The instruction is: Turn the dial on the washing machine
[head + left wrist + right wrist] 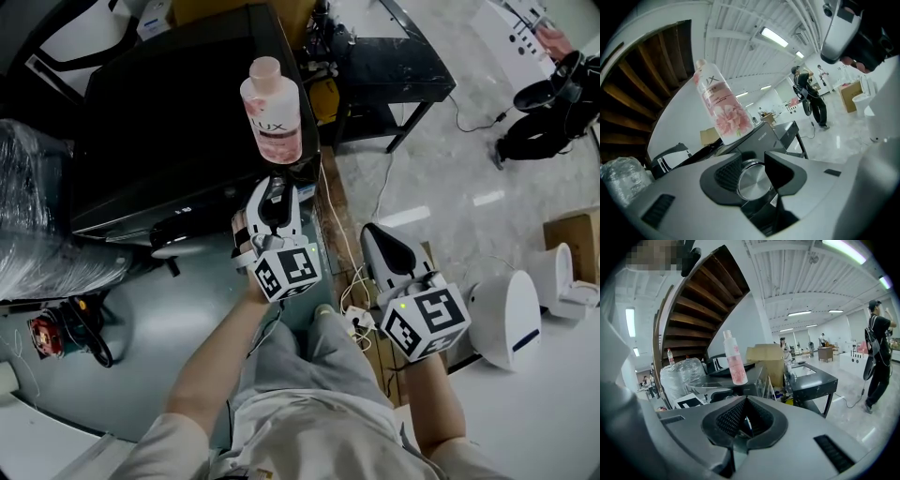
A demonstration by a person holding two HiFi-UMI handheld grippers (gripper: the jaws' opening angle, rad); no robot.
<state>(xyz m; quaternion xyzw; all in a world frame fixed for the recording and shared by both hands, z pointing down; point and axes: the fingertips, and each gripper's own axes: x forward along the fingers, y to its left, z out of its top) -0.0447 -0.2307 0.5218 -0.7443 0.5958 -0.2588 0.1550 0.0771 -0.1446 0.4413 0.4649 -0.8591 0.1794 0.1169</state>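
The black washing machine (169, 112) stands at the upper left of the head view, and a pink-labelled bottle (272, 112) is upright on its near right corner. My left gripper (272, 195) reaches against the machine's front just below that bottle. In the left gripper view its pads (729, 171) sit on either side of a round silver dial (752, 183) and press on its rim. The bottle (723, 108) rises just behind. My right gripper (380, 242) hangs to the right of the machine, away from it. Its jaws (746, 420) are shut with nothing between them.
A black table (394, 66) stands right of the machine. A plastic-wrapped bundle (42, 216) lies at the left. Cables (352, 291) trail down the floor between my arms. A white device (506, 319) and a cardboard box (572, 239) sit at the right. A person (879, 348) stands far off.
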